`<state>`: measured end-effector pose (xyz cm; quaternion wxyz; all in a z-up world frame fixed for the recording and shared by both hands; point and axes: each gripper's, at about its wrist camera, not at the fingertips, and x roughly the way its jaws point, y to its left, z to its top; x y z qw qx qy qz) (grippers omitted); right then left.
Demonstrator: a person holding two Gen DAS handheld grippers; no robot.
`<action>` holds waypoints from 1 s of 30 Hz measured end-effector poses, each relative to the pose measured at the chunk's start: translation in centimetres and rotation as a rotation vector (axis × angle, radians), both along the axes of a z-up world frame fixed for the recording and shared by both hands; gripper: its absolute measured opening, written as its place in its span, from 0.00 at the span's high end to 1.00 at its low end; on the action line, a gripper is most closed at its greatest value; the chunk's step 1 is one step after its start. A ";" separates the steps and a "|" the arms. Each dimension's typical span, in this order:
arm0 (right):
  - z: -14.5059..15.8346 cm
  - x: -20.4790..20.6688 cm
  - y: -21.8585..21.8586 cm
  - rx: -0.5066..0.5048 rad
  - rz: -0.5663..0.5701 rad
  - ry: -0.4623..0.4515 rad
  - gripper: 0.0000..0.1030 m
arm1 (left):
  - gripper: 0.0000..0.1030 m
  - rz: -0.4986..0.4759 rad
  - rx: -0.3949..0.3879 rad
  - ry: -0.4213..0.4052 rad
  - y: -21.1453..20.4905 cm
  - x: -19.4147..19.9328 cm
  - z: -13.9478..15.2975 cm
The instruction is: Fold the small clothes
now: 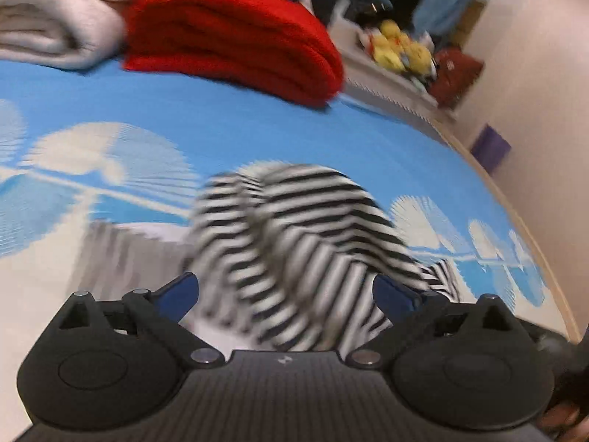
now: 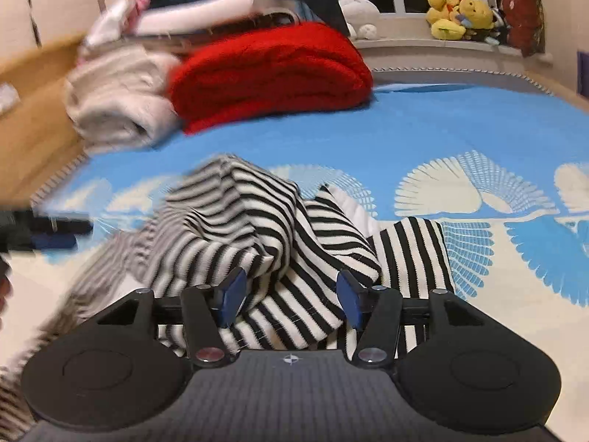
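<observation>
A black-and-white striped garment (image 2: 257, 228) lies crumpled in a heap on a blue and white patterned bedspread (image 2: 441, 129). It also shows, blurred, in the left wrist view (image 1: 313, 228). My left gripper (image 1: 285, 294) is open, its blue pads wide apart with striped cloth between them. My right gripper (image 2: 291, 298) is open too, its pads on either side of a fold of the garment, not closed on it. The other gripper shows blurred at the left edge of the right wrist view (image 2: 36, 232).
A folded red blanket (image 2: 272, 70) and a cream blanket (image 2: 117, 99) lie at the far side of the bed. Yellow plush toys (image 2: 460, 14) sit on a sill behind. A wooden bed edge (image 1: 522, 228) runs along the right, beside a wall.
</observation>
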<state>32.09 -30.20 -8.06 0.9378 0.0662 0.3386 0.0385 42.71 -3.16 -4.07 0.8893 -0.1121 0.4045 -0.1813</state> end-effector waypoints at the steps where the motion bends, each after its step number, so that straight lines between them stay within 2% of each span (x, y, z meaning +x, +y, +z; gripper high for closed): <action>1: -0.5 0.6 0.3 -0.027 -0.043 0.017 0.45 | 0.02 -0.025 0.020 0.037 -1.7 1.4 -0.4; 3: -1.2 1.7 0.3 -0.054 -0.108 0.049 0.45 | 0.03 -0.021 0.083 0.116 -4.3 3.4 -1.4; 4: -1.5 2.4 0.2 -0.050 -0.137 0.053 0.45 | 0.16 -0.014 0.097 0.136 -5.1 4.1 -2.0; 5: -2.0 3.2 0.0 -0.051 -0.145 0.053 0.45 | 0.62 -0.030 0.106 0.152 -5.7 4.7 -2.6; 6: -2.3 3.7 0.1 -0.060 -0.135 0.065 0.48 | 0.94 -0.059 0.117 0.175 -6.3 5.1 -3.0; 7: -2.7 4.2 0.3 -0.076 -0.122 0.088 0.80 | 0.97 -0.071 0.123 0.186 -6.5 5.2 -2.9; 8: -3.0 4.4 0.6 -0.091 -0.109 0.113 0.97 | 0.97 -0.070 0.111 0.155 -6.3 4.5 -2.1; 10: -1.3 3.3 0.5 -0.077 -0.106 0.069 0.95 | 0.97 -0.099 0.076 0.079 -5.5 3.1 0.3; 12: 1.2 1.3 0.3 -0.088 -0.084 -0.020 0.95 | 0.97 -0.120 0.018 0.033 -3.8 0.7 2.7; 14: 2.7 -0.8 -0.5 -0.036 -0.057 -0.038 0.95 | 0.96 -0.147 0.026 0.013 -2.5 -2.0 3.3; 16: 2.4 -2.8 -1.3 0.034 -0.026 0.019 0.95 | 0.96 -0.163 0.078 0.050 -2.3 -3.8 1.6; 18: 0.7 -4.1 -1.4 0.033 -0.001 0.080 0.94 | 0.91 -0.175 0.132 0.095 -2.2 -4.5 -1.0; 20: -1.9 -4.3 -1.0 -0.018 0.000 0.136 0.92 | 0.68 -0.156 0.218 0.124 -2.2 -4.6 -4.2; 21: -3.1 -4.4 -0.9 -0.042 -0.024 0.153 0.82 | 0.63 -0.142 0.256 0.126 -2.1 -4.8 -5.0; 22: -3.7 -4.4 -0.9 -0.065 -0.046 0.175 0.72 | 0.60 -0.135 0.267 0.123 -1.8 -5.1 -5.2; 24: -3.0 -5.3 -1.3 -0.034 -0.070 0.141 0.68 | 0.44 -0.142 0.234 0.053 -0.9 -6.5 -4.0; 25: -2.2 -6.0 -1.4 -0.020 -0.065 0.101 0.62 | 0.18 -0.137 0.220 0.000 -0.5 -7.3 -3.0; 26: -1.4 -6.6 -1.2 -0.023 -0.053 0.053 0.60 | 0.01 -0.116 0.216 -0.068 0.0 -8.1 -2.2; 28: -0.3 -7.6 -0.2 -0.048 0.013 -0.039 0.59 | 0.00 -0.108 0.244 -0.162 -0.2 -9.2 -2.0; 30: -0.9 -7.4 1.3 -0.078 0.112 -0.045 0.61 | 0.00 -0.130 0.324 -0.121 -1.5 -8.2 -4.1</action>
